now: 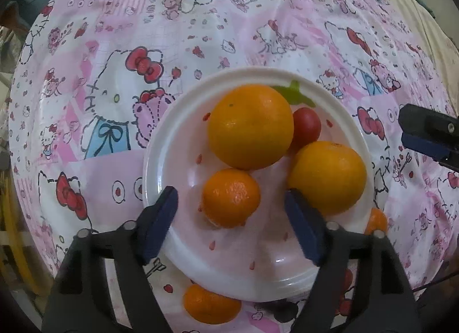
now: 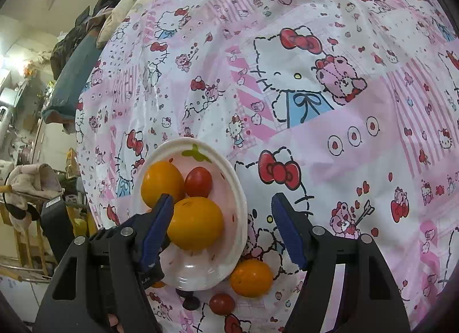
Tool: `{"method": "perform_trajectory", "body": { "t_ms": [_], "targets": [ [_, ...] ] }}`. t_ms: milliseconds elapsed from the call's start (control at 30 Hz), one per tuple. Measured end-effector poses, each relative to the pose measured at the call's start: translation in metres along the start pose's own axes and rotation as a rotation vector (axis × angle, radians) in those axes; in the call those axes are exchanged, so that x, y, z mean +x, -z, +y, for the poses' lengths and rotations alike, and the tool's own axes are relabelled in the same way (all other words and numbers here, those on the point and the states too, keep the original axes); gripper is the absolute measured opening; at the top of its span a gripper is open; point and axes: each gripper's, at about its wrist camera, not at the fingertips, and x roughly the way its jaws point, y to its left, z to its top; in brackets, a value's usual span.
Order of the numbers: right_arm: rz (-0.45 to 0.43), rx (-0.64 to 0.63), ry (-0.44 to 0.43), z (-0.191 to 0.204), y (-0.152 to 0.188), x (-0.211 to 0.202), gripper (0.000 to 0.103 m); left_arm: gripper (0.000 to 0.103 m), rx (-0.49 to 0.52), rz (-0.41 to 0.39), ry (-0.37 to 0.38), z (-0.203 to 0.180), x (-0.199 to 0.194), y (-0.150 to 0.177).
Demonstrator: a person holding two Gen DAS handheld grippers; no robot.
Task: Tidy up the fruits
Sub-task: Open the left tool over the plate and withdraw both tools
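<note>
A white plate [image 1: 160,160] on the pink cartoon cloth holds a big orange [image 1: 250,125], a second orange [image 1: 328,176], a small mandarin [image 1: 231,197] and a red tomato [image 1: 306,127]. My left gripper [image 1: 231,224] is open over the plate's near side, its fingers either side of the mandarin without touching it. The plate [image 2: 238,195] also shows in the right wrist view. My right gripper [image 2: 222,226] is open and empty above the plate's right rim. Off the plate lie a mandarin [image 2: 251,278], a tomato [image 2: 221,303] and another mandarin [image 1: 210,307].
The pink patterned cloth [image 2: 330,74] covers the whole surface. A dark small object [image 2: 190,301] lies by the loose tomato. Beyond the cloth's left edge are a folded dark blanket [image 2: 71,83] and room clutter. The right gripper's tip [image 1: 430,135] shows at the right edge.
</note>
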Motion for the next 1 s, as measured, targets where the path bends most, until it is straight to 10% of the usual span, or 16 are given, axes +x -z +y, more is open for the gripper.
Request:
{"method": "perform_trajectory", "body": {
  "t_ms": [1000],
  "targets": [
    [-0.037, 0.04, -0.007, -0.002, 0.067, -0.043, 0.073, 0.078, -0.28, -0.101, 0.07, 0.093, -0.076, 0.073]
  ]
}}
